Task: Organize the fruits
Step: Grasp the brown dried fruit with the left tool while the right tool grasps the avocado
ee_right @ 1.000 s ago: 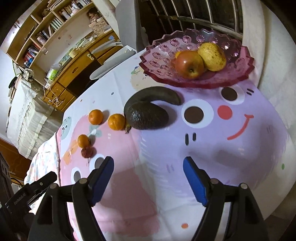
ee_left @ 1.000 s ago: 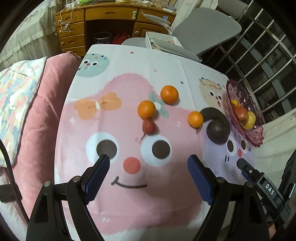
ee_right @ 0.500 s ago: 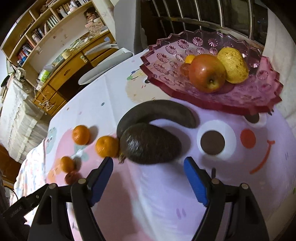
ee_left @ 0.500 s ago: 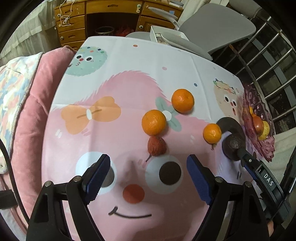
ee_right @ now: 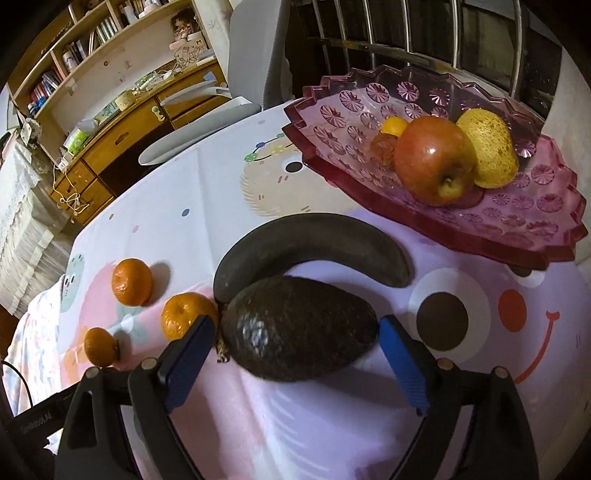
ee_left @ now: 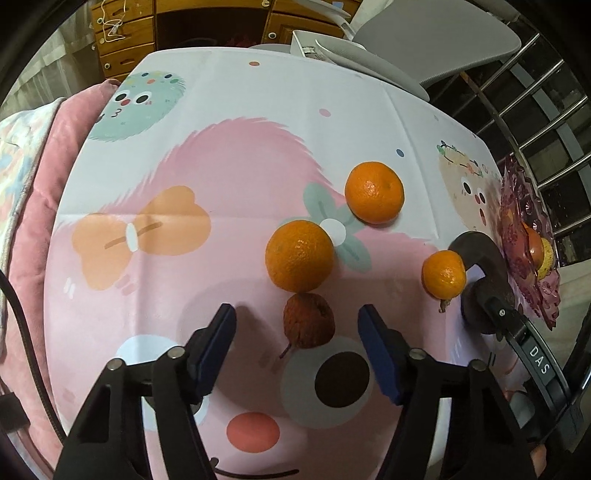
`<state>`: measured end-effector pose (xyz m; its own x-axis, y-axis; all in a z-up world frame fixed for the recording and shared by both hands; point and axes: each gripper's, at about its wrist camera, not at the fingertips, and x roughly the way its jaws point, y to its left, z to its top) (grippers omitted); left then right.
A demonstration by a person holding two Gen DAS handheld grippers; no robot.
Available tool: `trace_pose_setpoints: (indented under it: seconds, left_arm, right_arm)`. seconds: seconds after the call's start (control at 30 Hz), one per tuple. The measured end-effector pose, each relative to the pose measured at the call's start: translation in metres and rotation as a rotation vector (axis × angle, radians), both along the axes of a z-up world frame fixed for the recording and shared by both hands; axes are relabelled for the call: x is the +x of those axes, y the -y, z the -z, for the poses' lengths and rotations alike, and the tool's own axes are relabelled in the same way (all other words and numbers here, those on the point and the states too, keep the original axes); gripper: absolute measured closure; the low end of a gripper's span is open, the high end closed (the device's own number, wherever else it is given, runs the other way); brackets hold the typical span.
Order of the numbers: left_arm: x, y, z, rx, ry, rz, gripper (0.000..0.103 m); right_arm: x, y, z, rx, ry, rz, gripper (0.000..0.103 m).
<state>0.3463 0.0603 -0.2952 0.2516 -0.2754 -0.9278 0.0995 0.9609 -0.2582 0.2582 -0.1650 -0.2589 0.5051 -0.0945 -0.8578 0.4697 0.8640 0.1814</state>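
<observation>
My left gripper (ee_left: 297, 325) is open, its blue pads either side of a small shrivelled brown-red fruit (ee_left: 308, 320) on the cartoon tablecloth. Three oranges lie beyond it: a big one (ee_left: 300, 255) touching the small fruit, one farther back (ee_left: 374, 192), a small one (ee_left: 444, 274) to the right. My right gripper (ee_right: 295, 332) is open around a dark avocado (ee_right: 299, 334), pads close to its ends. A dark curved banana (ee_right: 314, 247) lies just behind it. A pink glass fruit dish (ee_right: 517, 221) holds an apple (ee_right: 434, 160), a yellow pear (ee_right: 487, 147) and small fruits.
A pink cushion (ee_left: 48, 177) borders the table's left side. A grey chair (ee_left: 436, 40) and wooden drawers (ee_left: 125, 40) stand behind the table. Metal window bars (ee_right: 406, 33) run behind the dish. The right gripper's body (ee_left: 532, 354) shows at the left view's right edge.
Both grippers have moved forward and down. The left pads now flank the small brown-red fruit; the right pads now flank the avocado. No fruit has moved.
</observation>
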Motion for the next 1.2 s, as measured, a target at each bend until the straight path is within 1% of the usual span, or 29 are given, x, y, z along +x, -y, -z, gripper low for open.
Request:
trace_pose_setpoints:
  seconds: [0.07, 0.1, 0.13, 0.2, 0.27, 0.37, 0.4, 0.5, 0.6, 0.7, 0.8, 0.93, 1.03, 1.2]
  left_arm:
    - [0.001, 0.002, 0.003, 0.001, -0.005, 0.005, 0.048]
    - [0.001, 0.002, 0.003, 0.005, 0.001, 0.008, 0.050]
    - [0.001, 0.003, 0.003, 0.006, 0.011, 0.014, 0.056]
    - [0.001, 0.005, 0.003, 0.005, 0.015, 0.025, 0.059]
    - [0.002, 0.006, 0.003, 0.001, 0.016, 0.030, 0.067]
    - [0.001, 0.006, 0.003, -0.018, 0.015, 0.042, 0.076]
    - [0.000, 0.006, 0.002, -0.014, 0.017, 0.042, 0.076]
    - [-0.003, 0.009, 0.002, 0.001, 0.027, 0.052, 0.076]
    - [-0.006, 0.008, 0.001, -0.002, 0.022, 0.055, 0.076]
    - [-0.011, 0.006, -0.003, 0.011, 0.038, 0.044, 0.077]
    - [-0.018, 0.002, -0.008, 0.001, 0.036, 0.037, 0.077]
    - [-0.030, -0.003, -0.016, 0.006, 0.047, 0.023, 0.077]
    - [-0.045, -0.009, -0.024, 0.012, 0.053, 0.018, 0.077]
    - [-0.070, -0.015, -0.038, 0.009, 0.059, 0.041, 0.077]
  right_arm:
    - [0.004, 0.001, 0.003, 0.001, -0.009, -0.001, 0.012]
    - [0.004, 0.002, 0.005, 0.005, -0.015, -0.001, 0.012]
    - [0.005, 0.003, 0.006, 0.010, -0.024, 0.000, 0.012]
    - [0.006, 0.001, 0.008, 0.009, -0.034, 0.001, 0.012]
    - [0.006, -0.001, 0.008, 0.005, -0.035, 0.004, 0.012]
    - [0.008, -0.002, 0.009, -0.007, -0.040, 0.002, 0.013]
    - [0.008, -0.001, 0.010, -0.009, -0.040, 0.001, 0.016]
    - [0.009, -0.002, 0.010, -0.019, -0.041, -0.004, 0.017]
    - [0.008, -0.003, 0.009, -0.025, -0.047, -0.014, 0.017]
    - [0.006, -0.003, 0.008, -0.021, -0.051, -0.022, 0.018]
    - [0.001, -0.005, 0.008, -0.015, -0.068, -0.026, 0.018]
    - [-0.015, -0.010, 0.003, -0.008, -0.079, -0.030, 0.018]
    - [-0.030, -0.013, -0.001, 0.002, -0.067, -0.034, 0.018]
    - [-0.057, -0.016, -0.014, 0.016, -0.053, -0.035, 0.018]
